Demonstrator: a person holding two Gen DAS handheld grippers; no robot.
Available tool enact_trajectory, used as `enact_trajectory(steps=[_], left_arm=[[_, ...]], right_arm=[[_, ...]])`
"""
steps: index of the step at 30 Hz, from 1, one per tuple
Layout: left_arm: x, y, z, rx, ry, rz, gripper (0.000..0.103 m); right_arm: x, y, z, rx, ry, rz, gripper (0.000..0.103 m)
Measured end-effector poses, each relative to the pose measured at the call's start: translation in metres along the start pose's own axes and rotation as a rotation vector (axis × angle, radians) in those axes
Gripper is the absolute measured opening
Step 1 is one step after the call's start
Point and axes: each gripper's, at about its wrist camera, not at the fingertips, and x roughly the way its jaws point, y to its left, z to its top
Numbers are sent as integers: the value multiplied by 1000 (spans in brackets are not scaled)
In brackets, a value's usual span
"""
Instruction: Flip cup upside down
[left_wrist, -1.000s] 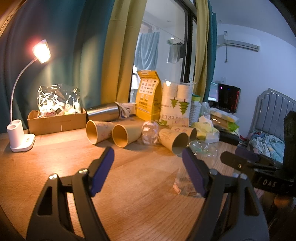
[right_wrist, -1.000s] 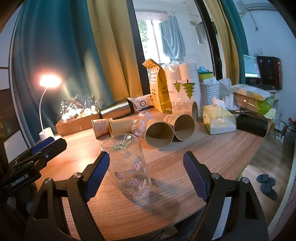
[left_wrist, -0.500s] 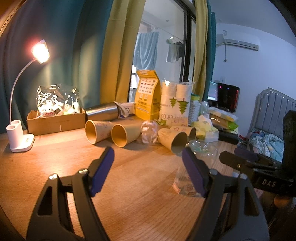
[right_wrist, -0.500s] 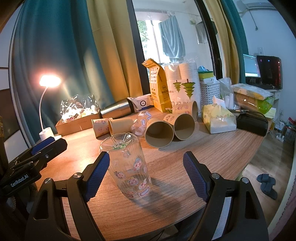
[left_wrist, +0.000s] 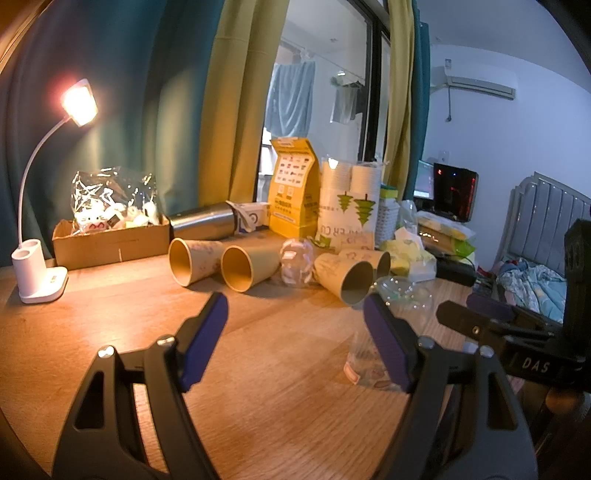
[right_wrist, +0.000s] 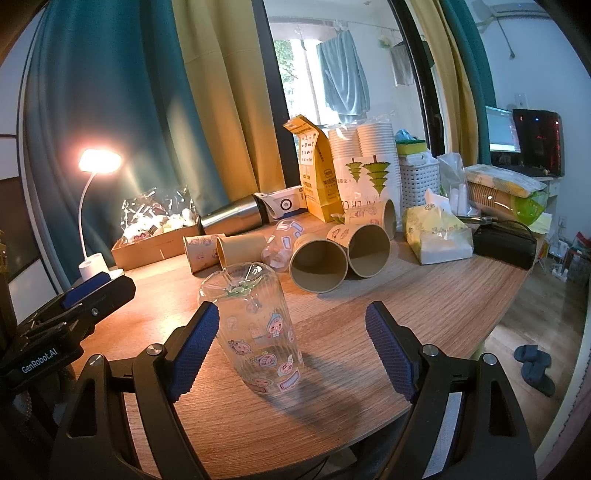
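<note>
Ribbed clear cup (right_wrist: 255, 328) stands, seemingly inverted, between parted right tongs (right_wrist: 291, 347).

Clear cup (right_wrist: 255, 328) w/ pink-blue cartoon print; blue-padded black claws.

i see the window (right_wrist: 314, 74) behind the wooden table (right_wrist: 424, 295), flanked by yellow curtains (right_wrist: 221, 110) and teal curtains (right_wrist: 103, 110). left of the window a lit desk lamp (left_wrist: 77, 103) glows. right of it, a white wall (left_wrist: 498, 129) carries an air conditioner (left_wrist: 476, 79); a grey bed headboard (left_wrist: 546, 214) stands below.
</note>
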Motion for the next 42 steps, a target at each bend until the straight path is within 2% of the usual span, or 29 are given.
enact_trajectory(steps=[42], left_arm=[[3, 4, -1, 18, 14, -1, 77]], right_arm=[[2, 0, -4, 14, 15, 1, 84]])
